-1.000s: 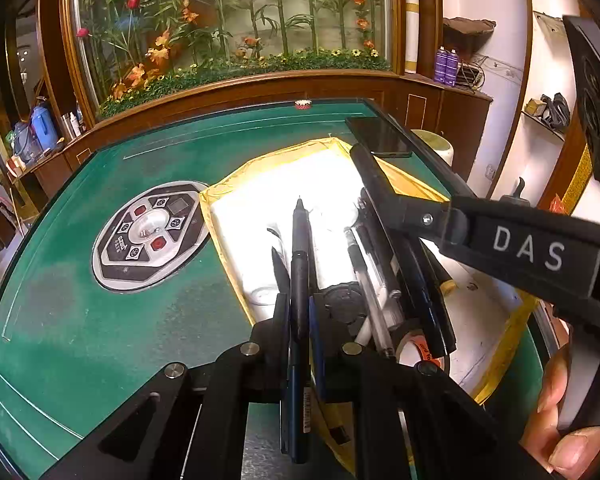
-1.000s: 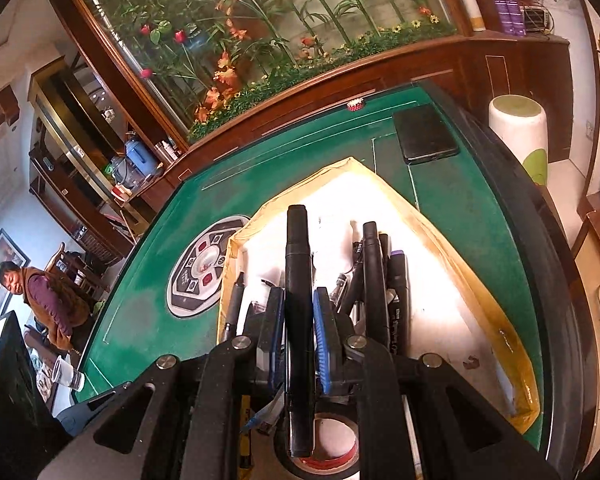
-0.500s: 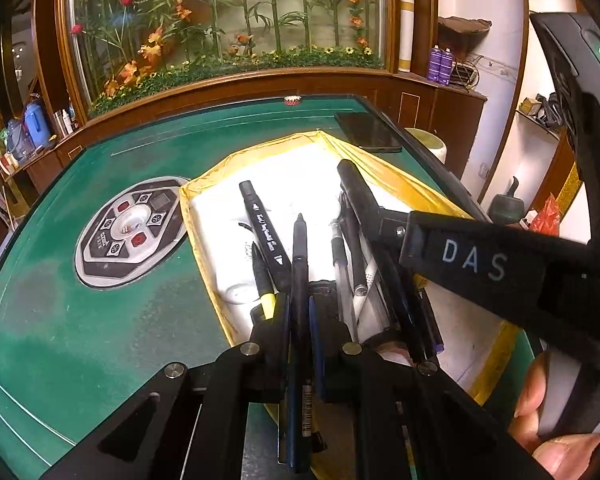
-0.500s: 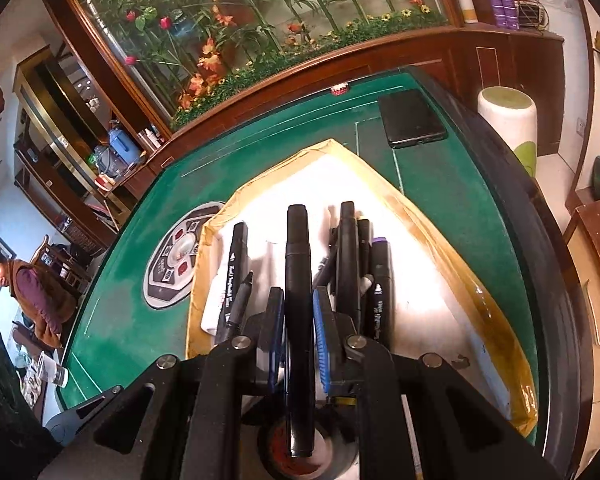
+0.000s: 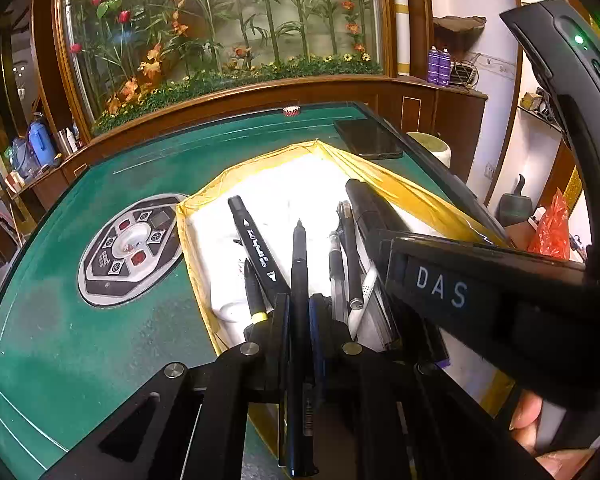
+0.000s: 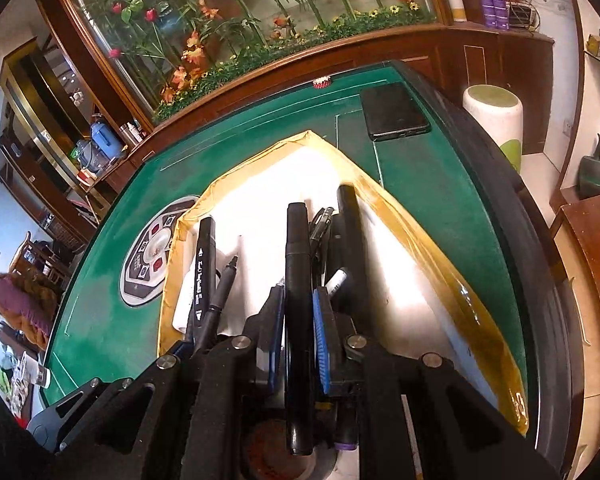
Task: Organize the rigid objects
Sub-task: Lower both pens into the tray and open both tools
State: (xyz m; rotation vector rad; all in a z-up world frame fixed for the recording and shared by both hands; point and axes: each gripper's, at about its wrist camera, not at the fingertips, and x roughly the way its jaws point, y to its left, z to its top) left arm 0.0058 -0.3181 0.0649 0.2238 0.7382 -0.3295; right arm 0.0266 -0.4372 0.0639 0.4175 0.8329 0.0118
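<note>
Two hand-held grippers point(image 5: 298, 312) point(image 6: 296, 312) — one pen point(image 5: 299, 280), one marker point(image 6: 297, 280).

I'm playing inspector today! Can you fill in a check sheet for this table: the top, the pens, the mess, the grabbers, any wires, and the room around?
Surface: green felt table with a round button panel; a white sheet with yellow edges lies on it.
Job's things: slim black pen in the left gripper; thick black marker in the right gripper; more pens and markers lie on the sheet.
Clutter: dark phone; tape roll below the right gripper.
Grippers: left gripper and right gripper each shut on a pen.
Cables: nothing seen.
Surroundings: flower display behind glass, wooden cabinets, a person far left.
</note>
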